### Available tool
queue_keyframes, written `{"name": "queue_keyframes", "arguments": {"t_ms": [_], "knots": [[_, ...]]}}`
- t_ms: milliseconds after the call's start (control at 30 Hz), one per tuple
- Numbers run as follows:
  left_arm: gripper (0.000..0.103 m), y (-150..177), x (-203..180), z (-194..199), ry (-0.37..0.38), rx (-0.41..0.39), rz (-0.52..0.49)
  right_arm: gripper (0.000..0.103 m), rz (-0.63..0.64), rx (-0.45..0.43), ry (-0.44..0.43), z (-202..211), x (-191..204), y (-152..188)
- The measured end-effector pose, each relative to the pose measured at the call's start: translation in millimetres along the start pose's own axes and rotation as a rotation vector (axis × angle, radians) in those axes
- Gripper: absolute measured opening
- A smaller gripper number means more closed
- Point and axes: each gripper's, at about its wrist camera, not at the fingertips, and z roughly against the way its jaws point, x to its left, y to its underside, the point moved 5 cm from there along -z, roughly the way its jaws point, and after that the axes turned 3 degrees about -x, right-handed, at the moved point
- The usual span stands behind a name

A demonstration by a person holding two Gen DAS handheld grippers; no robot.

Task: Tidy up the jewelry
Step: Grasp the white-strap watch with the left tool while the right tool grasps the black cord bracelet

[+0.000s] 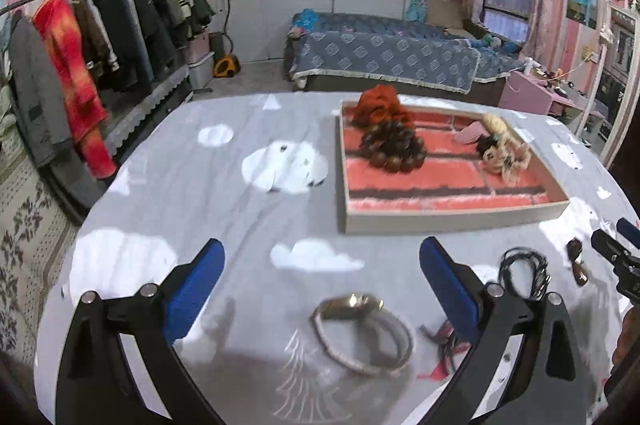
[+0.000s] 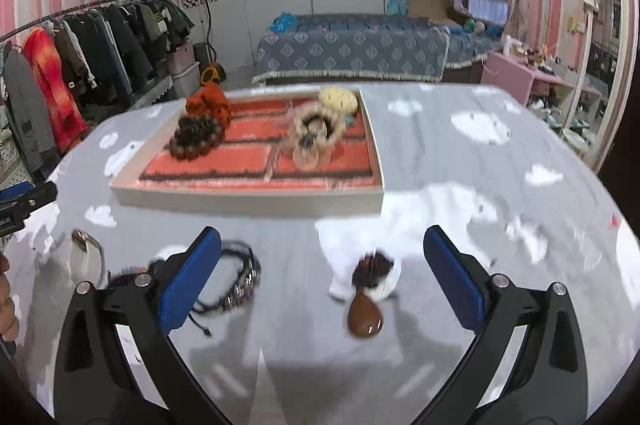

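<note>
You've got a white-band watch (image 1: 362, 335) flat on the cloth, dark cord bracelet (image 2: 236, 279) beside it, brown teardrop pendant (image 2: 365, 317) nearby; bead bracelet (image 1: 392, 149) sits in the red-lined tray (image 1: 452, 223).

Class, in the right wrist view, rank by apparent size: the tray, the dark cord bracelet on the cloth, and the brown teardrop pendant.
1. Tray, by far the largest.
2. Cord bracelet, partly hidden behind a gripper finger.
3. Pendant, smallest.
The bracelet and pendant lie nearer the camera than the tray, so they look bigger than they are, yet the order holds.
</note>
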Motion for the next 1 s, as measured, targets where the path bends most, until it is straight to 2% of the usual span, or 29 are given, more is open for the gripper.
{"name": "queue_keyframes", "arguments": {"t_ms": [100,200,333,467,733,1000], "knots": [[0.096,15,2,-1,0.016,0.019,0.008,0.099,-0.011,0.022,0.005,-4,3,12],[0.096,27,-2,-6,-0.001,0.031,-0.018,0.099,0.006,0.019,0.013,-4,8,18],[0.096,35,-7,-11,0.013,0.046,-0.023,0.098,0.038,0.002,0.049,-5,13,22],[0.096,40,-7,-15,0.006,0.048,-0.028,0.098,0.024,0.023,0.044,-11,12,25],[0.096,46,0,-22,0.043,0.069,-0.004,0.083,0.048,0.081,0.016,-27,22,28],[0.096,52,-3,-26,0.093,0.112,0.008,0.08,0.053,0.119,0.009,-38,28,29]]}}
